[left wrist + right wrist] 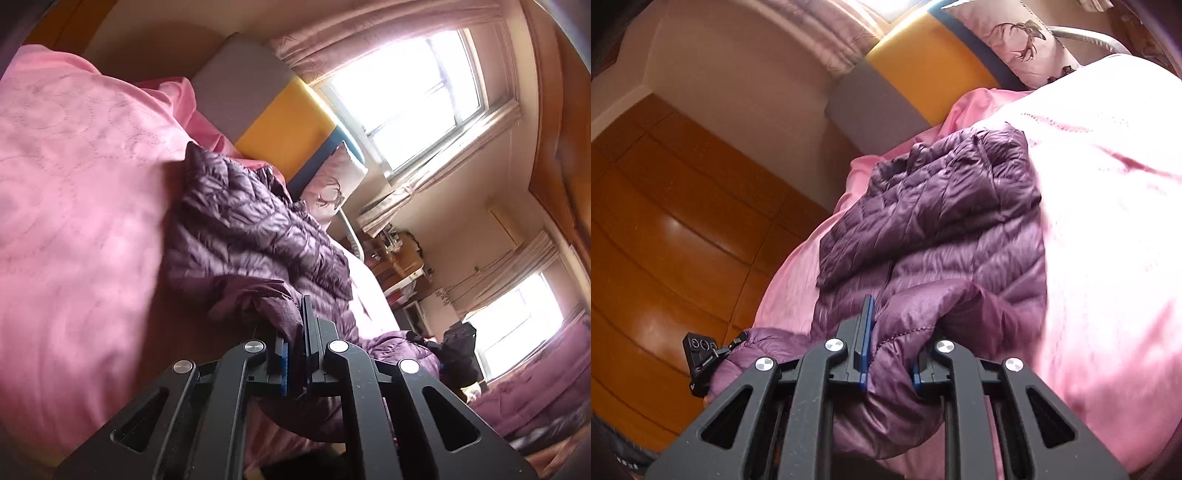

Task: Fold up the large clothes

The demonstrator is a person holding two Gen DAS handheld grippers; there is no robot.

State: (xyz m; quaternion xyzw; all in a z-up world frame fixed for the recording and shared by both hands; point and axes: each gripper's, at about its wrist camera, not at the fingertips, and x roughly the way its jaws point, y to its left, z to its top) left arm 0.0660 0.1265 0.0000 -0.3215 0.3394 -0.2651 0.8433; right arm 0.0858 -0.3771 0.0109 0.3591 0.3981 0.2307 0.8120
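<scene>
A purple quilted down jacket [243,225] lies spread on a pink bed cover [74,206]; it also shows in the right wrist view [942,229]. My left gripper [293,332] is shut on a bunched edge of the jacket near its hem. My right gripper [892,347] is shut on a thick fold of the same jacket, which bulges out between and below the fingers. The other gripper [701,363] shows at the lower left of the right wrist view, holding the jacket's far corner.
A grey, yellow and blue headboard [266,103] and a pillow with a deer print [332,184] stand at the bed's head. Bright windows [410,96] and a cluttered desk [399,266] lie beyond. A wooden wardrobe [672,236] stands beside the bed.
</scene>
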